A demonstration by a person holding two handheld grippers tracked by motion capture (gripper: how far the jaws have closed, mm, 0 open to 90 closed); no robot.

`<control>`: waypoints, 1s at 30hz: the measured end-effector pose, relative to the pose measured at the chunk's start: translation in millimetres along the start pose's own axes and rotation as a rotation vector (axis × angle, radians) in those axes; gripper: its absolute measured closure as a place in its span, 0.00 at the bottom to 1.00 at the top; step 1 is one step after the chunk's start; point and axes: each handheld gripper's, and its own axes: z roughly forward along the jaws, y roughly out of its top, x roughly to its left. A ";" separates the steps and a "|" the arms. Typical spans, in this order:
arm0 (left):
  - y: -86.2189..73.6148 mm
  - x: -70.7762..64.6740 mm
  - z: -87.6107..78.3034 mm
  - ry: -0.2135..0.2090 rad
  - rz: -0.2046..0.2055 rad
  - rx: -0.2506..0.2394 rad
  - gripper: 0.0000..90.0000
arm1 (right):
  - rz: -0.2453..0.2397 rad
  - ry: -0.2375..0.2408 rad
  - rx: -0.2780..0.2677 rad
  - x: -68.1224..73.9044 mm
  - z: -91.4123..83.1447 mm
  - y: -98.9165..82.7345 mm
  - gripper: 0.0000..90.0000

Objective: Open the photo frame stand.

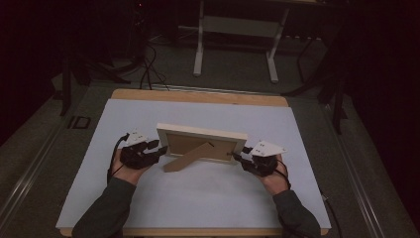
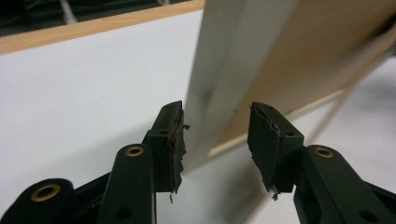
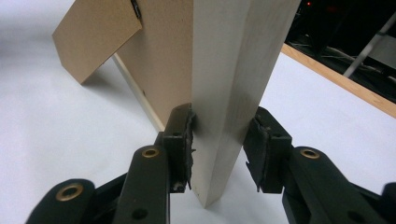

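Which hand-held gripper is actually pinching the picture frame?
The right hand-held gripper: both pads press the edge of the picture frame. The left hand-held gripper has gaps beside the frame.

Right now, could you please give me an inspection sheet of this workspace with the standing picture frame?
Surface: white sheet on a wooden-edged table.
Job's things: pale wooden picture frame standing upright, back towards the person, brown easel stand folded out onto the sheet.
Clutter: nothing seen.
Grippers: left gripper at the frame's left end, edge between its jaws, right-hand pad clearly apart from the frame. Right gripper at the right end, jaws astride the edge, one pad touching the wood and the other close; firm clamping cannot be told.
Cables: black cable looping at the left wrist; more cables on the floor.
Surroundings: dark room, white metal stand behind the table.
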 end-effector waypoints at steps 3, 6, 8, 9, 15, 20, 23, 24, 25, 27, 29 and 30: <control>-3.9 -5.6 -5.3 -0.058 0.015 0.003 0.64 | 0.002 0.000 -0.005 0.2 0.0 -0.8 0.70; -3.7 -13.6 -3.6 -0.122 0.046 0.021 0.64 | 0.009 -0.005 -0.012 0.1 0.6 -1.4 0.70; -2.4 -19.0 2.4 -0.147 0.069 0.048 0.64 | 0.014 -0.005 -0.012 -0.2 0.8 -1.4 0.70; -1.8 -21.5 6.4 -0.155 0.085 0.066 0.64 | 0.014 -0.006 -0.012 -0.2 0.9 -1.4 0.70; 0.1 -35.6 28.3 -0.176 0.150 0.137 0.66 | 0.001 -0.020 -0.020 1.6 1.8 -1.9 0.70; 5.1 -39.4 34.9 -0.154 0.160 0.154 0.73 | -0.032 -0.052 -0.019 6.8 4.1 -0.7 0.70; 7.5 -41.0 35.8 -0.131 0.173 0.156 0.80 | -0.056 -0.079 -0.015 9.7 6.6 0.5 0.70; 8.5 -40.8 35.8 -0.143 0.167 0.152 0.82 | -0.052 -0.085 -0.017 9.8 7.4 0.5 0.70; 9.7 -41.3 35.4 -0.162 0.159 0.139 0.84 | -0.048 -0.090 -0.018 9.5 8.4 0.7 0.70; 12.7 -45.7 35.8 -0.163 0.171 0.135 0.86 | -0.043 -0.098 -0.019 8.9 10.5 1.3 0.70; 15.0 -50.5 37.1 -0.179 0.179 0.132 0.87 | -0.041 -0.109 -0.020 8.8 12.6 2.0 0.70; 15.9 -53.7 38.0 -0.191 0.185 0.132 0.87 | -0.043 -0.111 -0.021 8.3 13.5 2.1 0.70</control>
